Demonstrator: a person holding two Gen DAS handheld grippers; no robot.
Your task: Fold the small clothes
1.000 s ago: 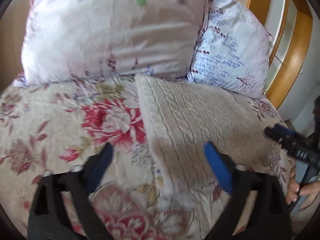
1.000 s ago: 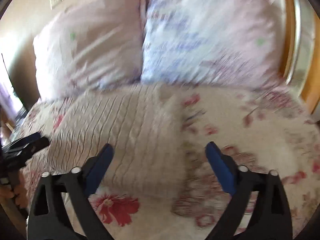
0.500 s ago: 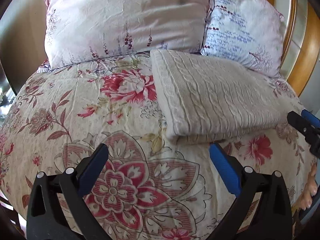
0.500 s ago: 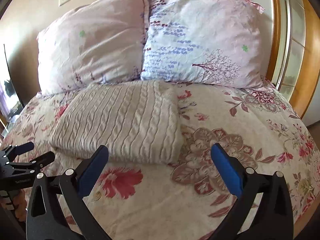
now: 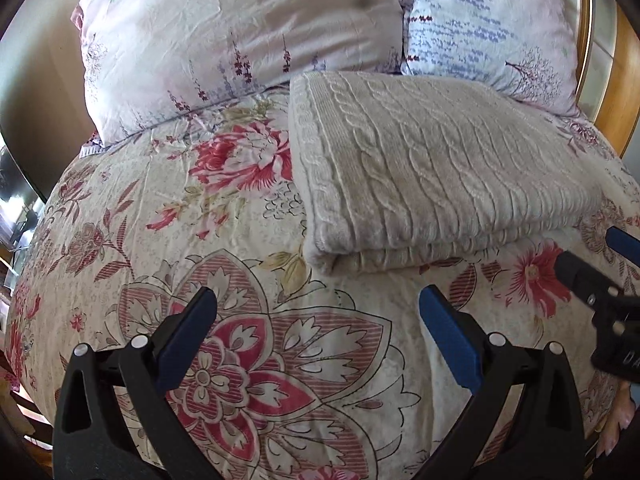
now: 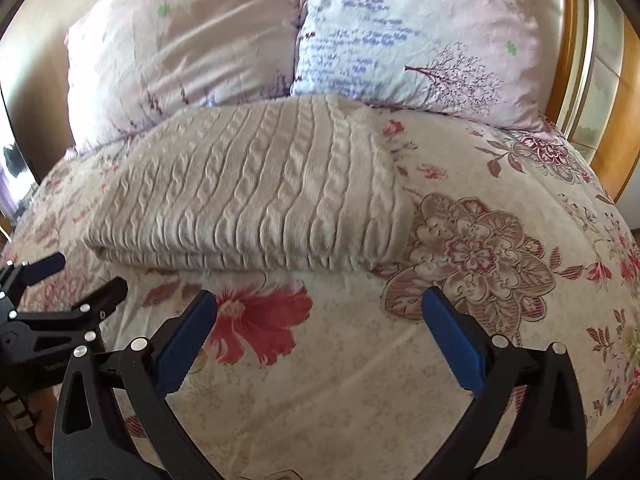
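A cream cable-knit sweater (image 5: 432, 168) lies folded in a flat rectangle on the floral bedspread, just in front of the pillows; it also shows in the right wrist view (image 6: 256, 196). My left gripper (image 5: 318, 300) is open and empty, hovering over the bedspread just short of the sweater's near folded edge. My right gripper (image 6: 320, 300) is open and empty, also a little short of the sweater's near edge. Each gripper shows at the side of the other's view, the right one (image 5: 592, 276) and the left one (image 6: 60, 292).
The floral bedspread (image 5: 248, 360) covers the bed. Two pillows lean at the head, a pink one (image 5: 240, 40) and a white and blue one (image 5: 492, 28). A wooden headboard frame (image 6: 624, 128) runs along the right. The bed's edge lies below both grippers.
Both grippers have pulled back from over the sweater toward the bed's near edge, then edged slightly closer again. The sweater lies folded and unmoved. Both stayed open.
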